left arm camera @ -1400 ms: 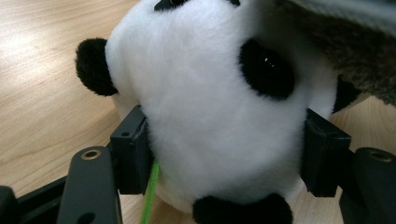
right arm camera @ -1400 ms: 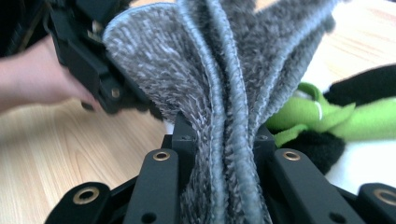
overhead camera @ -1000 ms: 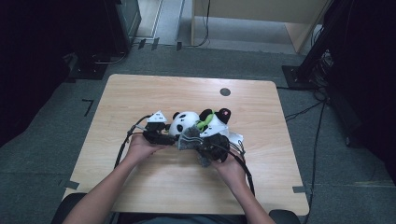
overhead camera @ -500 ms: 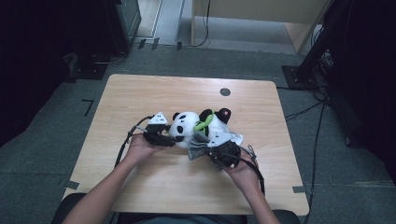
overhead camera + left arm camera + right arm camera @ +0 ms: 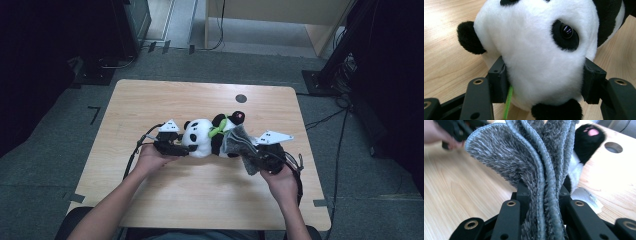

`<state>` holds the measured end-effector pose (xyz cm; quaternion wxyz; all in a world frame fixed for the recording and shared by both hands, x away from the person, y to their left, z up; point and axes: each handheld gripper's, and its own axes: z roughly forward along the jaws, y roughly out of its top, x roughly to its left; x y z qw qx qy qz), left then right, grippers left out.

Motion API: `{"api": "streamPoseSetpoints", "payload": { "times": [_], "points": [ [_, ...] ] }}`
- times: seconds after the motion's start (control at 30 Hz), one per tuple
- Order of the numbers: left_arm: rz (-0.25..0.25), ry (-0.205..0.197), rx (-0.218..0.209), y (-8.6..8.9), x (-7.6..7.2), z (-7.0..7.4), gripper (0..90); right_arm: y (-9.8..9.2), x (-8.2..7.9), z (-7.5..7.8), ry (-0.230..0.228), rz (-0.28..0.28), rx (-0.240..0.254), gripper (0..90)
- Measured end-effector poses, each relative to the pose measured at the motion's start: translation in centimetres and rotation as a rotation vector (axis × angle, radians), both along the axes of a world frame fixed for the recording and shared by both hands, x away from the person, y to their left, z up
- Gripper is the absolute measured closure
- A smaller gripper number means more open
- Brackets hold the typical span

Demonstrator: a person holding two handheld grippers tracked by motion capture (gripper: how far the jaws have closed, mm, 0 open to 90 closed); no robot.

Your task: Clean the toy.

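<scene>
A black-and-white plush panda (image 5: 202, 137) lies on its side in the middle of the wooden table (image 5: 150, 100), with a green strand (image 5: 217, 131) across its body. My left gripper (image 5: 182, 148) is shut on the panda's head (image 5: 536, 50), one pad pressing into the fur on each side. My right gripper (image 5: 255, 155) is shut on a folded grey fuzzy cloth (image 5: 240, 142), which stands bunched between its jaws (image 5: 541, 195). The cloth (image 5: 524, 157) hides most of the panda in the right gripper view. A black foot with a pink pad (image 5: 590, 135) shows beyond it.
A round hole (image 5: 241, 98) is in the tabletop behind the panda. A white tag (image 5: 586, 198) lies on the wood by the cloth. Cables trail from both grippers toward the near edge. Bare wood stretches along the near side and the left.
My right gripper has moved to the right and a little up with the grey cloth, drawing it away from the panda's body. The left gripper and the panda's head have stayed put.
</scene>
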<state>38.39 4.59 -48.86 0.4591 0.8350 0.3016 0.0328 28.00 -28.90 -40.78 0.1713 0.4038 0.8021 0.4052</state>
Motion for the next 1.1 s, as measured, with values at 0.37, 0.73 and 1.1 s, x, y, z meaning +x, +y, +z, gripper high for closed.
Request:
{"api": "streamPoseSetpoints", "payload": {
  "times": [0.37, 0.73, 1.1],
  "points": [
    [0.015, 0.013, -0.009, -0.1, 0.0, 0.0, 36.4, 3.6, 0.0, 2.1, -0.044, 0.004, 0.155, 73.7],
    [0.035, 0.051, -0.011, 0.1, 0.2, 0.1, 36.5, 10.8, 3.7, -3.6, -0.010, 0.006, 0.039, 73.3],
    [0.038, 0.079, -0.022, 0.2, 0.3, 0.1, 36.9, 9.5, 2.4, -6.5, 0.036, 0.045, -0.022, 73.5]
  ]
}}
